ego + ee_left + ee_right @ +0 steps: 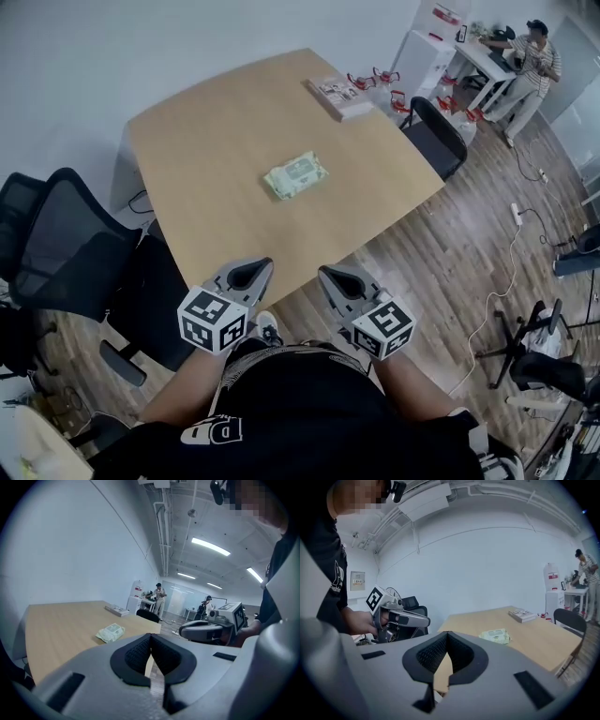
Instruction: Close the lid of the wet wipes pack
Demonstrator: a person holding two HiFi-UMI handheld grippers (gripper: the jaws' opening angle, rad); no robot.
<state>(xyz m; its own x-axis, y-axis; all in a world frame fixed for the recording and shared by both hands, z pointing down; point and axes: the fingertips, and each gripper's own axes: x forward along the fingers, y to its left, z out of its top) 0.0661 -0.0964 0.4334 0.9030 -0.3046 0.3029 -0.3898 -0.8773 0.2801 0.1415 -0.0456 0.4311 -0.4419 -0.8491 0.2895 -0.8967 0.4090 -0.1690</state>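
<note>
Far L in the head view: black office chair, pushed up near the table corner.

L gripper is held low in front of the person's body, at the table's near edge, tip aimed toward the tabletop. Marker cube faces up at its back end. In the L gripper view the L gripper has its dark pads meeting at the tips, so it's closed w/ nothing between them; only table edge and floor show thru the small gap below the tips. It touches nothing.

Wet wipes pack lies flat abt mid-table, pale green, slightly skewed, well apart from both grippers. Same pack shows in the L gripper view and the R gripper view, out on the wood beyond the tips. Lid is too small to say if it's up or down.

R gripper sits just beside the L one, same height, also off the near edge. In the R gripper view the R gripper has pads together at the tips, closed and empty, no contact w/ anything.

Further R: a book at the table's far edge, a dark chair by the R corner, and a person at a white desk in the bkgd.
</note>
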